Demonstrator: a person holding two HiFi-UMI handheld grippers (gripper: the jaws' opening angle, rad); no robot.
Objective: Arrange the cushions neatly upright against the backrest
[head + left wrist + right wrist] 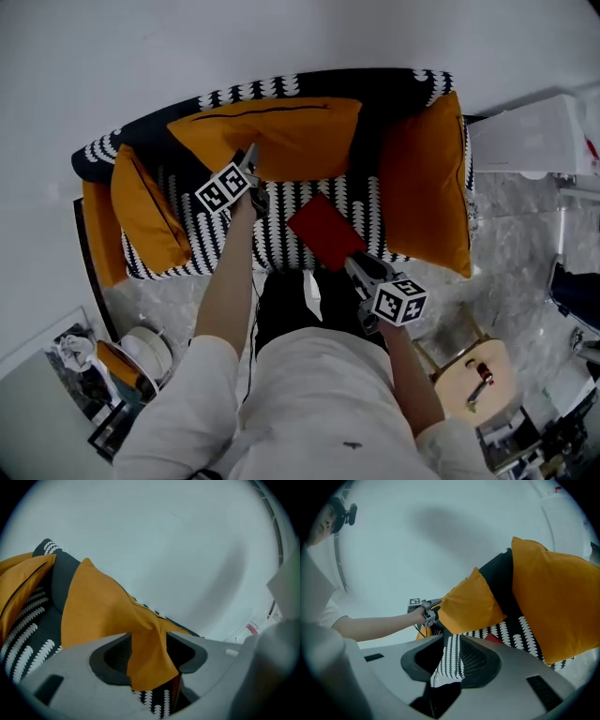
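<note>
L gripper (150, 638): jaws apart, abt halfway. The orange corner of the back cushion (101, 613) hangs between them, loose, not squeezed. R gripper (451, 641): jaws nearly closed, pinching a fold of the b/w cover (449, 660) at the seat's front edge.

Head view: L gripper is at the back cushion's lower L corner. That cushion lies wide along the backrest (384, 84), leaning on it, zip edge up. R gripper is low at the seat front, R of centre. A red sheet (326, 230) lies flat on the seat between the two grippers, just in front of the back cushion.

L cushion (145, 211) sits tilted by the L arm of the sofa (211, 239). R cushion (427, 183) stands along the R arm. Both are apart from the grippers.
</note>
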